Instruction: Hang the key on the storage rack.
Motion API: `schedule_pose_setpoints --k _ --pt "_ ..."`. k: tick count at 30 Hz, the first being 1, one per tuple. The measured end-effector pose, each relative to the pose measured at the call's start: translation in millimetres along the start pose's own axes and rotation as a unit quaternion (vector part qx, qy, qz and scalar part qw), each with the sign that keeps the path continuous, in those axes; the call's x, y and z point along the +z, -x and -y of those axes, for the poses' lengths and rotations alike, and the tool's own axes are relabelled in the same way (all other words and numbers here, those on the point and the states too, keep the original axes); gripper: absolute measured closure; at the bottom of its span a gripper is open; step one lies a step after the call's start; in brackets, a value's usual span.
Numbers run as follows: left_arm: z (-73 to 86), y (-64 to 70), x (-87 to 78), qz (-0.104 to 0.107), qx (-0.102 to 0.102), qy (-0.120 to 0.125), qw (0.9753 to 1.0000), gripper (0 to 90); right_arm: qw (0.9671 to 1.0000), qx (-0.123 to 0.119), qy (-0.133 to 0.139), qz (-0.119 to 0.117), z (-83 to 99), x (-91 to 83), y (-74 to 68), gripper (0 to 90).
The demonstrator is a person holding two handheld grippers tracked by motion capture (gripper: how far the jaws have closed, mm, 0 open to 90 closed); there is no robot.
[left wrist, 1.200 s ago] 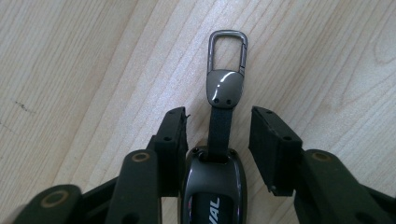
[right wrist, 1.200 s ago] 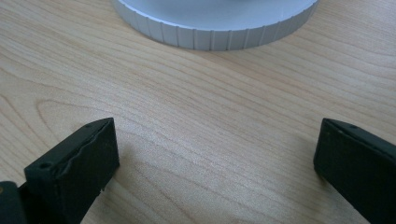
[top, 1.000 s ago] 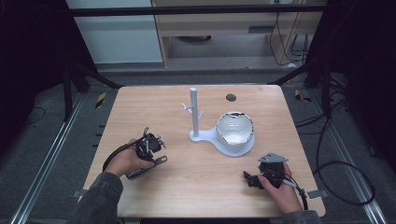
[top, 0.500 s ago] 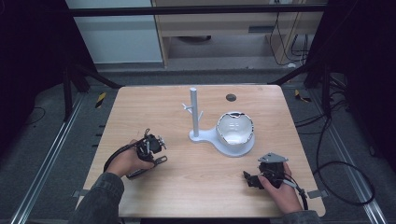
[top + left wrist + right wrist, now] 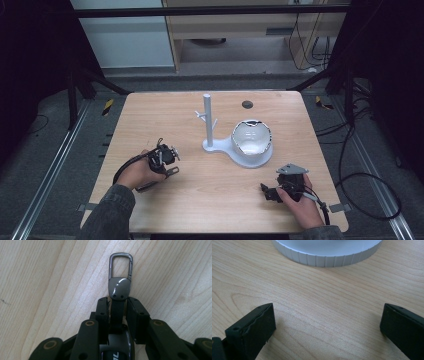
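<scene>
We saw the table point(image 5: 210, 200) evenly lit amid dark surroundings. Glare sat on the clasp point(image 5: 119, 288); jaws at six o'clock blurred.

Grey clip point(image 5: 119, 287), white stand point(image 5: 235, 148), blk tongs point(image 5: 325, 327).

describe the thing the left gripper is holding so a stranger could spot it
On the wooden table, go to the left gripper near the front left. Clamped in its jaws is a key fob: black strap, glossy grey cap, rectangular metal clip.

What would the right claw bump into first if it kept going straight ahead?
Probably the white stand's round base. The right claw is open and points straight at its ribbed edge, with bare wooden table between them. How far off it is can't be judged.
</scene>
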State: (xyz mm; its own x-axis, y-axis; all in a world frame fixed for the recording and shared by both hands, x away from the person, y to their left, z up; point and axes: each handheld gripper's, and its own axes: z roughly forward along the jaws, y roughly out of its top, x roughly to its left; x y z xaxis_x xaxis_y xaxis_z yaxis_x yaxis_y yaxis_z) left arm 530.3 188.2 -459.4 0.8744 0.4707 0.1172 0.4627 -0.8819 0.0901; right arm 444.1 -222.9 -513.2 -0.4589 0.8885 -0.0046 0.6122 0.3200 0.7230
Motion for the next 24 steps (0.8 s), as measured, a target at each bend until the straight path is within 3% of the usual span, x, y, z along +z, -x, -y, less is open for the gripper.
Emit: schedule_pose_setpoints --k 19,24 --pt "5.1 -1.6 -4.0 -0.005 -0.013 0.009 0.9999 79.5 1.0000 0.001 0.000 0.000 0.0 0.0 -0.1 0.4" --pt "12.5 -1.3 -13.7 -0.009 -0.025 0.039 0.9989 79.8 1.0000 0.000 0.000 0.000 0.0 0.0 -0.1 0.4"
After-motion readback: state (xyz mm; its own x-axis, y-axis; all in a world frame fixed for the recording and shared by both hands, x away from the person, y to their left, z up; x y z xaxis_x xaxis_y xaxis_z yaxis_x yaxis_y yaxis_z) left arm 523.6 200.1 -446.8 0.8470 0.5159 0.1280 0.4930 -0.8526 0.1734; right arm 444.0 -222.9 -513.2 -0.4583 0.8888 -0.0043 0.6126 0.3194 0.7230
